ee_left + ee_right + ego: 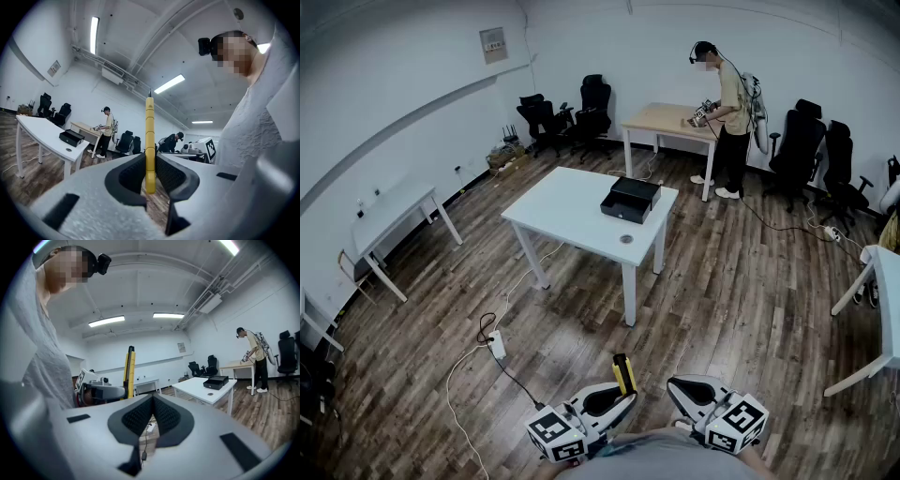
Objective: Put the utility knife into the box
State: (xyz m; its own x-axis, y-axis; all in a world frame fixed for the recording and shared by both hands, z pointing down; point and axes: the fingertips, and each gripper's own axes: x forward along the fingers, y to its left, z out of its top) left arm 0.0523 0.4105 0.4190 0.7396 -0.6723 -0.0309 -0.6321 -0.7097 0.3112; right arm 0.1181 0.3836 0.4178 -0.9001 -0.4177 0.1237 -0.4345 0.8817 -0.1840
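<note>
The yellow utility knife stands upright between the jaws of my left gripper, low in the head view. In the left gripper view the knife is pinched between the two pads, its tip pointing up. My right gripper is beside it, jaws together with nothing between them. The right gripper view shows the knife off to the left. The black box lies open on the white table across the room, well away from both grippers; it also shows as the box and the box.
A small round object lies on the table near the box. A power strip and cable lie on the wood floor between me and the table. A person stands at a wooden table. Office chairs line the back wall.
</note>
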